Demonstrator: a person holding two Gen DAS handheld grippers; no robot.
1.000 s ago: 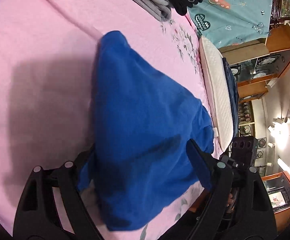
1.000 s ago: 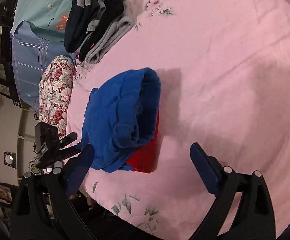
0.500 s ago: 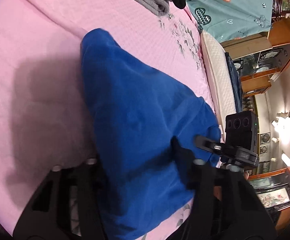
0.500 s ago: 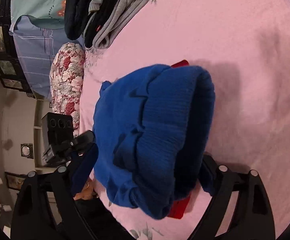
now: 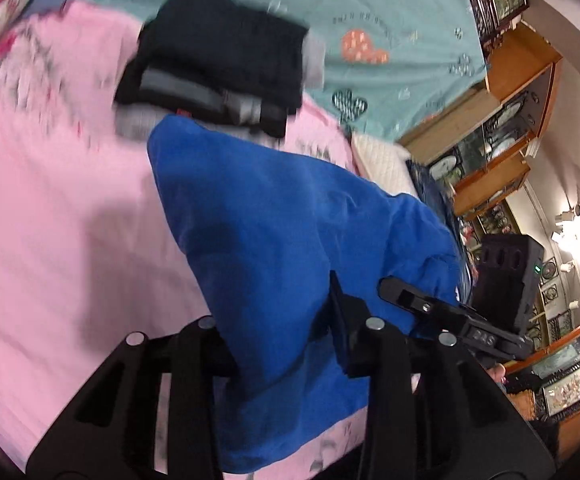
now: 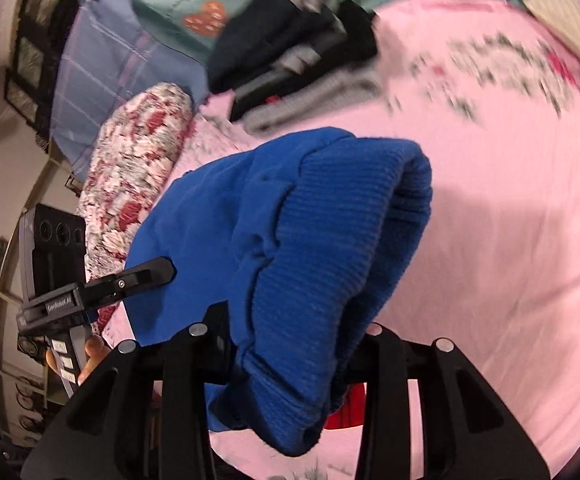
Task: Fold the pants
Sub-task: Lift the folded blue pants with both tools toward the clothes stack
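Observation:
The folded blue pants (image 5: 290,240) are lifted off the pink bed sheet (image 5: 58,220). My left gripper (image 5: 278,328) is shut on one end of them, the cloth bunched between its fingers. My right gripper (image 6: 290,344) is shut on the other end, at the ribbed waistband (image 6: 337,240). A bit of red cloth (image 6: 345,412) shows under the pants in the right wrist view. The right gripper also shows in the left wrist view (image 5: 449,316), and the left gripper in the right wrist view (image 6: 102,288).
A stack of folded dark and grey clothes (image 5: 226,64) lies further up the bed, also in the right wrist view (image 6: 297,56). A teal blanket (image 5: 369,40), a flowered pillow (image 6: 138,160) and a white pillow (image 5: 385,160) lie around. Wooden cabinets (image 5: 509,120) stand beyond the bed.
Both grippers closed on the blue pants and lifted them off the sheet toward the clothes stack. A second ago both were open over the pants lying flat.

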